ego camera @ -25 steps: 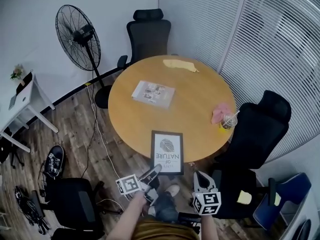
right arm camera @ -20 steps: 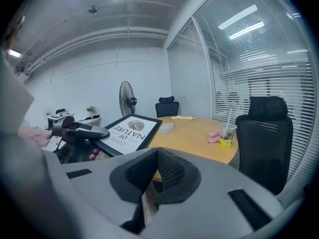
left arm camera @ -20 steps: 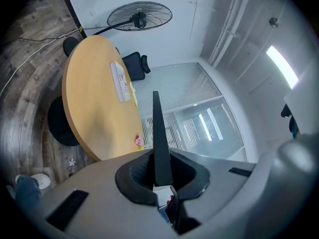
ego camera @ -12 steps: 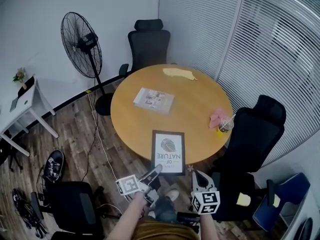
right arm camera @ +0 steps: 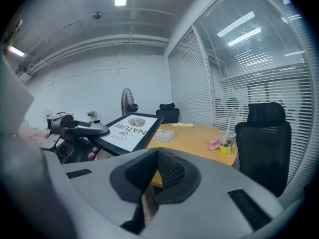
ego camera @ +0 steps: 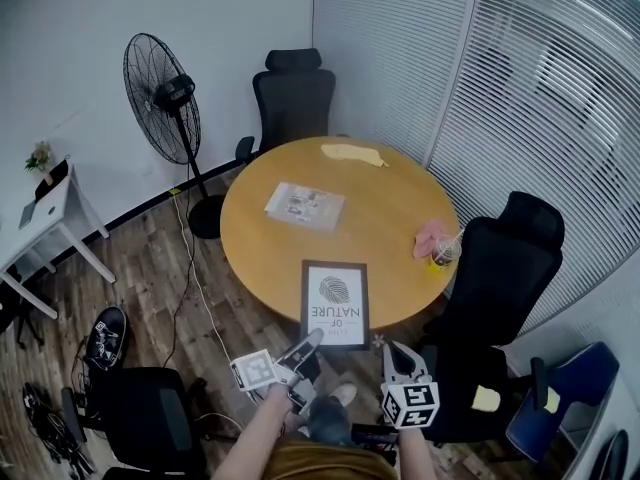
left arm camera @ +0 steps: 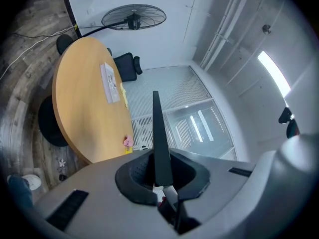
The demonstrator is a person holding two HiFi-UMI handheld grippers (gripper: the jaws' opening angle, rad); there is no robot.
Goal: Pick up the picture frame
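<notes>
The picture frame (ego camera: 335, 304), black-edged with a white print of a fingerprint and lettering, hangs over the near rim of the round wooden table (ego camera: 390, 208). My left gripper (ego camera: 310, 344) is shut on its near edge. In the left gripper view the frame (left arm camera: 156, 133) shows edge-on as a thin dark blade between the jaws. The right gripper view shows the frame (right arm camera: 130, 131) tilted up at the left, with the left gripper (right arm camera: 82, 129) clamped on it. My right gripper (ego camera: 398, 354) hovers beside the frame's near right corner, apart from it, shut on nothing.
On the table lie a booklet (ego camera: 305, 206), a yellow cloth (ego camera: 352, 155), a pink cloth (ego camera: 428, 236) and a drink cup with a straw (ego camera: 440, 253). Black office chairs stand behind (ego camera: 293, 93) and to the right (ego camera: 500, 268). A standing fan (ego camera: 160, 98) is at the left.
The frame has risen a little with the left gripper still shut on it. The right gripper has risen slightly too, and the head view has shifted.
</notes>
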